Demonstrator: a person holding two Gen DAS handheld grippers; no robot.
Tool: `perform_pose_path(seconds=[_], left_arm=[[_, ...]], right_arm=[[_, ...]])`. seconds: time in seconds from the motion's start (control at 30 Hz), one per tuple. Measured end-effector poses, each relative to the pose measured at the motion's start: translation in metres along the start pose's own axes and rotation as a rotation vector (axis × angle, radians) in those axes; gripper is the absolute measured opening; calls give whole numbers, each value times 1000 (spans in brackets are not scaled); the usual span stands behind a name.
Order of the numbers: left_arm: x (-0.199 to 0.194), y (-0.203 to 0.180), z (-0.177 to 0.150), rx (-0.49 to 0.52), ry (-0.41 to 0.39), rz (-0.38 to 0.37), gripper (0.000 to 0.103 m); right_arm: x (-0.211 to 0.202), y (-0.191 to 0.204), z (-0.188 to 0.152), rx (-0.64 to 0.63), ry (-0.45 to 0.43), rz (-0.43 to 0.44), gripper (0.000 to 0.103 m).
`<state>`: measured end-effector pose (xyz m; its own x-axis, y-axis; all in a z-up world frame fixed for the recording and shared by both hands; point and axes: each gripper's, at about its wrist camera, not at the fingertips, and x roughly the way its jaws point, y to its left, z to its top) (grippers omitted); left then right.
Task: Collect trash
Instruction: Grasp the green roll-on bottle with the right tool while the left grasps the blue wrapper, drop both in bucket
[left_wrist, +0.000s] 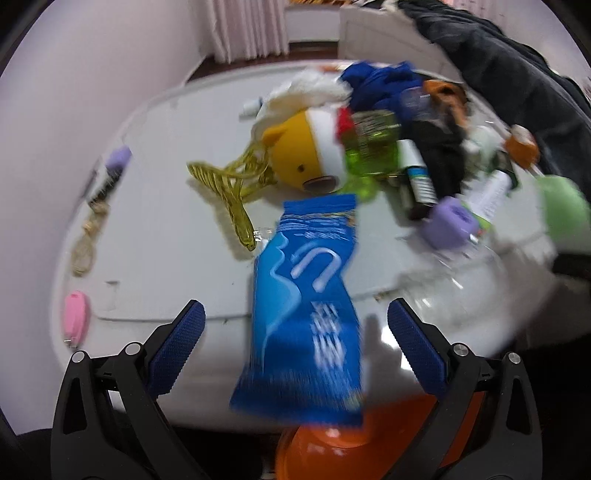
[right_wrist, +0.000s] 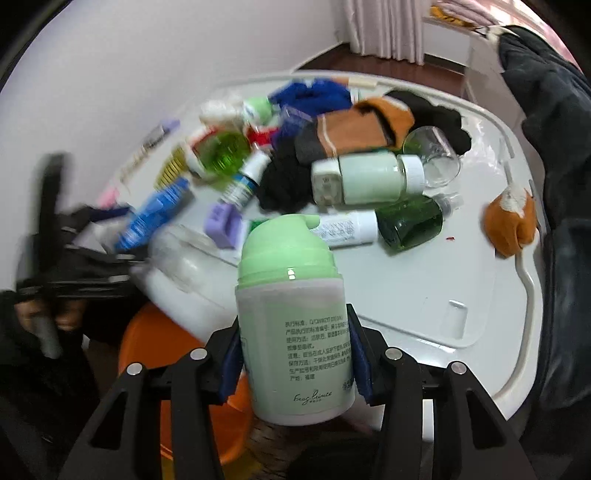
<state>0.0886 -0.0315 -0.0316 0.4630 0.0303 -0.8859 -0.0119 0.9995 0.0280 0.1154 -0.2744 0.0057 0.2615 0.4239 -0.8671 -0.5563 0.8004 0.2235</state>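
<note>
Right gripper (right_wrist: 295, 354) clamps green pump bottle (right_wrist: 291, 317), pads on both sides. Left gripper (left_wrist: 295, 332) spread wide, blue wrapper (left_wrist: 306, 314) between the fingers, not pinched.

pump bottle (right_wrist: 291, 325): pale green cap, frosted white body, dark print
wrapper (left_wrist: 306, 314): bright blue, white swirls and lettering
bin (left_wrist: 369, 446): orange, below the wrapper
table (left_wrist: 166, 240): plain white
plush toy (left_wrist: 306, 155): yellow and white, above the wrapper
gripper pads (left_wrist: 177, 347): dark blue, dotted texture
</note>
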Motion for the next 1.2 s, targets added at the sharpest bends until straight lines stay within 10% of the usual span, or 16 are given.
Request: perform_pose_path(seconds=[0.17,0.27,0.47,0.7,0.93,1.03,1.2], left_arm=[[5,3,7,-28,-39,-7,93],[-5,10,4,-28,-93,1,35],[-41,19,-4,-61,-138,-83,24],[-147,-3,-60,89,-283,-166,25],[-118,-17,-107,156,-112,-183,27],[-101,-22,-111,176,-52,-143,91],[-78,-9,-117,119,49,-188,96]], right_arm=[[-10,14,14,60,-66,30,48],[-7,23,6,128,-82,28,48],[2,43,-4,207,-114,15,47],[-46,99,-27,159,-231,40,47],[-25,122,-62,159,-94,70,47],[0,119,-73,177,0,43,62],[11,100,-73,257,1,45,70]])
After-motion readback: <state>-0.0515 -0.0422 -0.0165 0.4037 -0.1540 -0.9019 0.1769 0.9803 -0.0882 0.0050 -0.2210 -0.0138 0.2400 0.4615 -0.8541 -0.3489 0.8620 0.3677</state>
